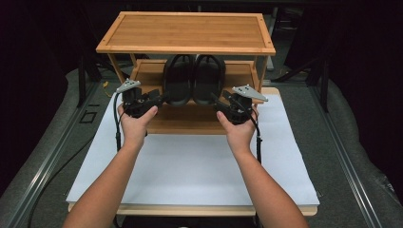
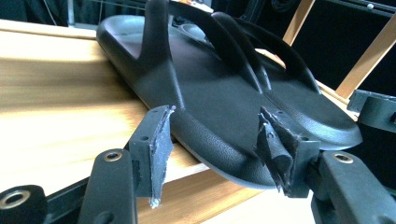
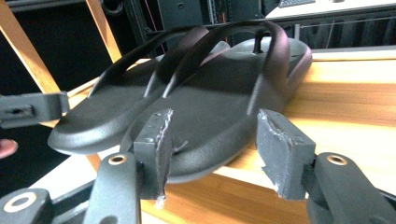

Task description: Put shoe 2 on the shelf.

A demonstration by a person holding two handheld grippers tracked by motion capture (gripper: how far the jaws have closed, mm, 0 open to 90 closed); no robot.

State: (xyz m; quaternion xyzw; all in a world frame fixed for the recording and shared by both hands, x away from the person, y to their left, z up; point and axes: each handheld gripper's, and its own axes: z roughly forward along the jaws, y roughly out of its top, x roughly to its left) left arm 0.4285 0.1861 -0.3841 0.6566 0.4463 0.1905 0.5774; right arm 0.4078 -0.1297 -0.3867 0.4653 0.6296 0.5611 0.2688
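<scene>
A pair of black flip-flops lies side by side on the lower shelf (image 1: pixel 142 71) of a bamboo shoe rack (image 1: pixel 185 31), heels jutting over the shelf's front edge. The left gripper (image 1: pixel 164 98) stands at the heel of the left flip-flop (image 1: pixel 177 78), its jaws apart on either side of the sole, pads (image 2: pixel 156 154) not pressing on it. The right gripper (image 1: pixel 215 101) stands likewise at the right flip-flop (image 1: pixel 209 78), jaws spread wide around the heel rim, nothing clamped. The rack sits on a white sheet (image 1: pixel 190 166) covering the table (image 1: pixel 190 210).
</scene>
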